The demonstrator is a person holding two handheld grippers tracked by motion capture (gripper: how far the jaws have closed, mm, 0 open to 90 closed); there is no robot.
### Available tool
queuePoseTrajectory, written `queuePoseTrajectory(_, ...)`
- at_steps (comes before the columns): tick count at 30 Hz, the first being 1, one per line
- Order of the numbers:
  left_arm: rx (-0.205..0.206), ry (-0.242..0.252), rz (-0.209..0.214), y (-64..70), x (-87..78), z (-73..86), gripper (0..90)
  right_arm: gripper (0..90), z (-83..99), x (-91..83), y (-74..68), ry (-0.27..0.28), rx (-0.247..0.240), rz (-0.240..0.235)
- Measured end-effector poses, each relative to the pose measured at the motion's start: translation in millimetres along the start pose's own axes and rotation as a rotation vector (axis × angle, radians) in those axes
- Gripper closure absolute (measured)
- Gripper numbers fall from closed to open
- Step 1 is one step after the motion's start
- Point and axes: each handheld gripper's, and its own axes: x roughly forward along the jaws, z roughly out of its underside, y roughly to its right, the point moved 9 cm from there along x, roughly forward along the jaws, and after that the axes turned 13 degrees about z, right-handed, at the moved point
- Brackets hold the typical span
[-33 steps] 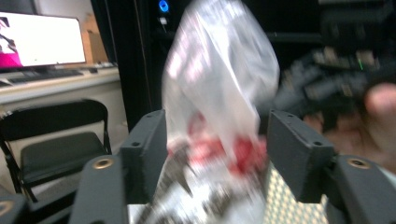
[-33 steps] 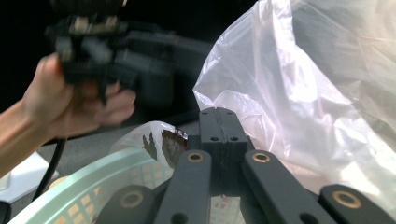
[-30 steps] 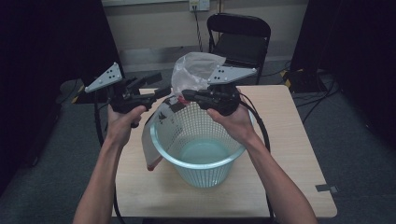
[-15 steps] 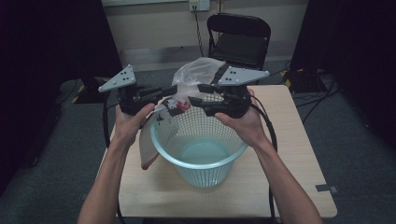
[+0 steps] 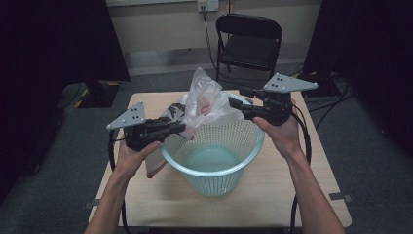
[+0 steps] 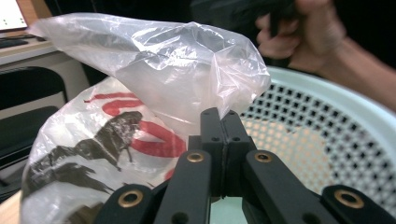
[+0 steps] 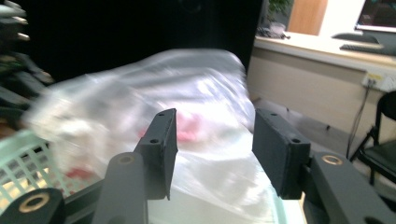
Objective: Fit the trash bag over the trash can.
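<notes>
A pale teal mesh basket [image 5: 214,168] stands in the middle of the wooden table [image 5: 316,195]. A clear plastic bag [image 5: 204,100] with red and black print hangs over its back-left rim. My left gripper [image 5: 181,127] is at the basket's left rim, shut on the bag's edge. In the left gripper view the jaws [image 6: 223,122] are pressed together against the bag [image 6: 154,79], with the basket [image 6: 327,140] on the right. My right gripper [image 5: 234,103] stands open just right of the bag, above the back rim. The right gripper view has its jaws [image 7: 212,140] apart and the blurred bag [image 7: 154,102] beyond them.
A black folding chair [image 5: 248,44] stands behind the table. Dark curtains hang on both sides, and cables lie on the floor at the right [image 5: 336,97]. Each gripper trails a cable along the table's edge. The hand holding the right gripper [image 6: 303,37] is in the left gripper view.
The two grippers have drawn apart. The left one came down toward the basket's left rim with the bag's edge; the right one moved to the right, off the bag.
</notes>
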Motion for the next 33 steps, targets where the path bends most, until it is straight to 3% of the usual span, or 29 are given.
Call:
queuePoseTrajectory(2,0.012,-0.008,-0.017,1.7,-2.6,0.0,87.0,49.2,7.6,2.0,7.4,-0.017,0.009,0.021)
queuePoseTrajectory(4,0.014,0.009,-0.032,1.3,-5.9,-3.6,69.8,48.8,13.0,2.7,13.4,-0.024,0.026,0.027)
queuePoseTrajectory(7,-0.003,0.071,-0.036,-2.4,-15.3,-13.2,55.0,48.7,13.9,2.2,14.8,-0.025,0.033,0.029)
queuePoseTrajectory(10,-0.013,0.122,-0.043,-6.0,-25.7,-17.4,49.9,48.2,11.2,1.4,14.5,-0.015,0.028,0.030)
queuePoseTrajectory(16,-0.067,0.190,-0.110,-28.7,-48.6,-12.0,49.7,46.6,9.9,1.1,20.0,-0.007,0.038,0.050)
queuePoseTrajectory(18,-0.106,0.180,-0.149,-41.9,-51.2,-3.7,48.3,46.5,10.5,1.7,22.2,-0.006,0.040,0.058)
queuePoseTrajectory(23,-0.176,0.113,-0.149,-57.3,-40.8,18.4,42.7,45.4,13.1,3.5,26.2,-0.010,0.050,0.069)
queuePoseTrajectory(25,-0.187,0.102,-0.135,-58.5,-36.4,22.1,44.0,44.6,13.6,3.9,28.5,-0.012,0.056,0.077)
queuePoseTrajectory(29,-0.166,0.072,-0.174,-62.7,-38.1,23.7,55.0,42.6,13.7,3.8,29.7,-0.011,0.054,0.084)
queuePoseTrajectory(33,-0.167,0.055,-0.185,-66.2,-38.7,25.6,60.4,41.5,13.4,3.2,31.1,-0.009,0.057,0.094)
